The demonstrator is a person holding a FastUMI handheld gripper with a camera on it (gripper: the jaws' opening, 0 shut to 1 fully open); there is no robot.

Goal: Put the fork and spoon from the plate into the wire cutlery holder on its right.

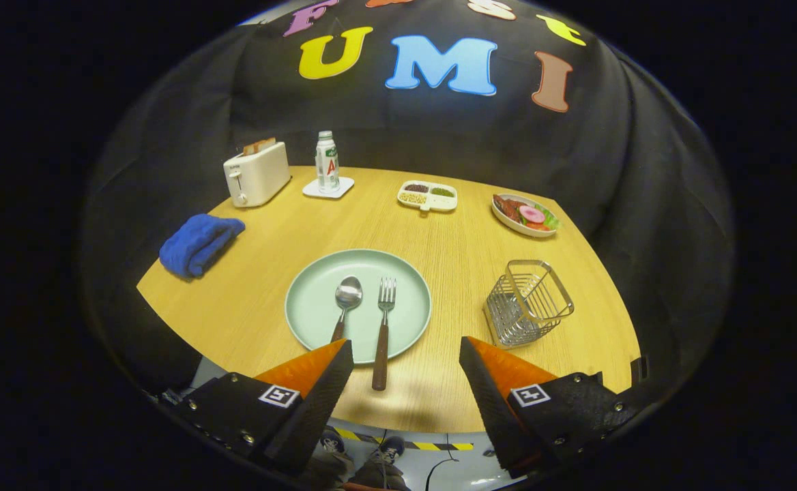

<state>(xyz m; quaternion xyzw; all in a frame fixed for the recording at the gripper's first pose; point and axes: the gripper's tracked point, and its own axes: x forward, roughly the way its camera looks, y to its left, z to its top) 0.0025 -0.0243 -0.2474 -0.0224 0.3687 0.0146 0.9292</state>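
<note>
Tongs gape empty; one fork, one spoon, one plate ahead.

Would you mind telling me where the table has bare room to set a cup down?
Bare wood lies between the blue cloth and the plate, and between the plate and the divided snack tray. It is tighter between the plate and the wire cutlery holder. The open hand-held gripper hovers at the near edge.
</note>
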